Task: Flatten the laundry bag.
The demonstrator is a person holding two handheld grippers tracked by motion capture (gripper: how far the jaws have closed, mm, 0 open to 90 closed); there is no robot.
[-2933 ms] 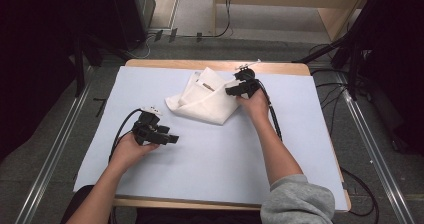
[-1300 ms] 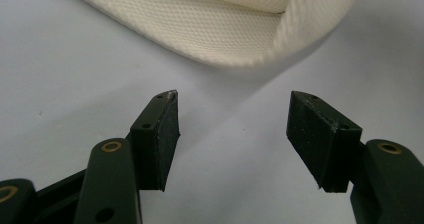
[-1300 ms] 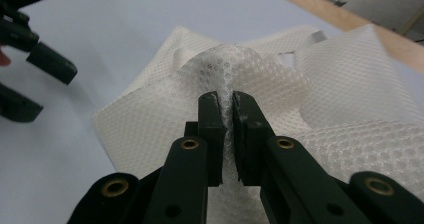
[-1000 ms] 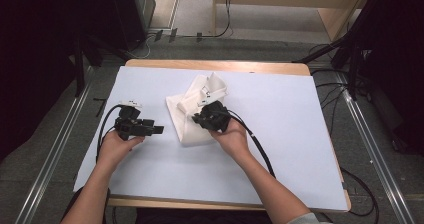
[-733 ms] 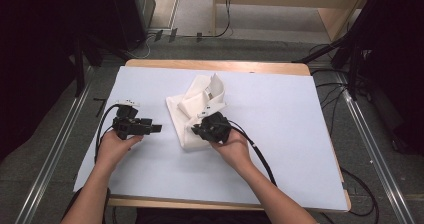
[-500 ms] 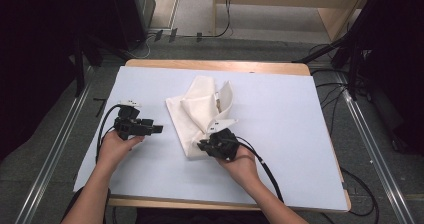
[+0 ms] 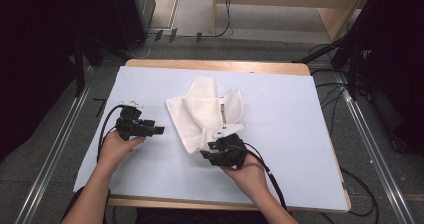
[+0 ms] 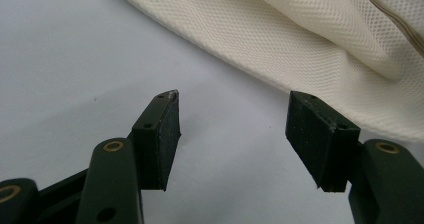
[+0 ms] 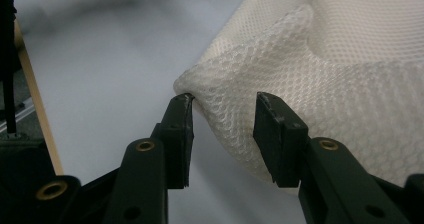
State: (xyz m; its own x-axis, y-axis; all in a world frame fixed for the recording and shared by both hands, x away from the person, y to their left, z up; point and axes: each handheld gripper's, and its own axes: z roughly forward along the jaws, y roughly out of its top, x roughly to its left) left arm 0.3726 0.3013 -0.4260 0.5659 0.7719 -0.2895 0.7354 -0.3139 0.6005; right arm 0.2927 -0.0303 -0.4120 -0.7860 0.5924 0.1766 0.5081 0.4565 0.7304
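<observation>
hidden: near corner of mesh bag point(image 7: 202, 115) behind right gripper point(image 7: 216, 154) | axis: far-to-near along surface point(image 7: 300, 134) | right gripper just opening, corner loose between | left gripper point(image 7: 150, 130) apart, empty

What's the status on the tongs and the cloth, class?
Left tongs open, beside the cloth. Right tongs just opening, cloth corner between the pads. Nothing in the way.

A lab recording bay: aluminium rails point(image 7: 47, 169) flank the table point(image 7: 215, 65), floor cables point(image 7: 360, 184) trail beyond the right gripper point(image 7: 220, 156), dark racks behind.
</observation>
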